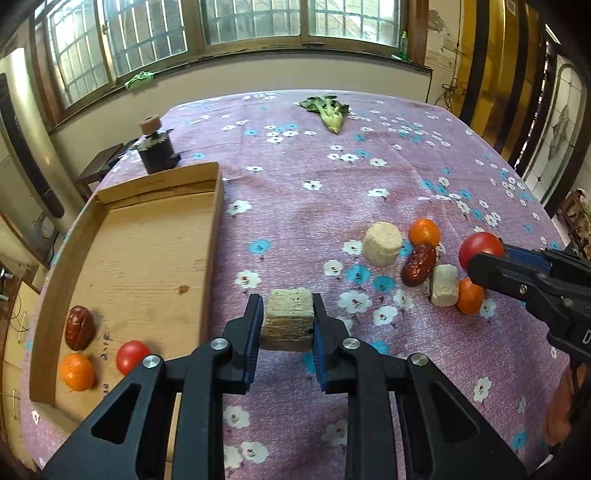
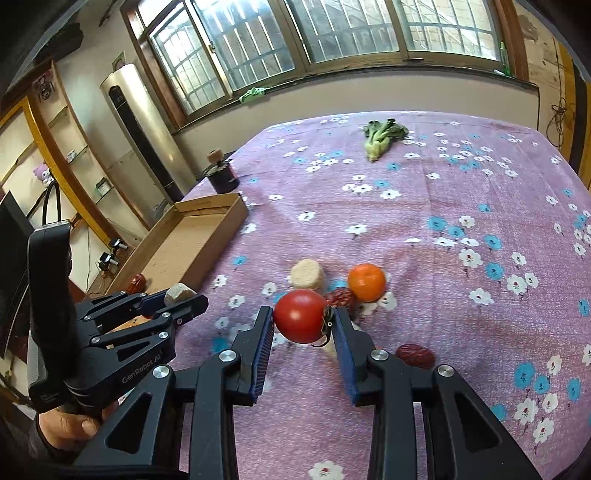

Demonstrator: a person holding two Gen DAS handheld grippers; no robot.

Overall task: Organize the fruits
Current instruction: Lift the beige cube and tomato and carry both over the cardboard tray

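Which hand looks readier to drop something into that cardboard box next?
Probably the left: the left gripper already clamps a beige block beside the cardboard box, while the right gripper holds its tomato farther away.

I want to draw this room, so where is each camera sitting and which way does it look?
Left wrist: sits on the left gripper, looking down across the table; its fingers clamp a beige block.
Right wrist: sits on the right gripper, looking the same way; it clamps a tomato, and a hand shows.
Both share the cardboard tray, leafy vegetable and windows.
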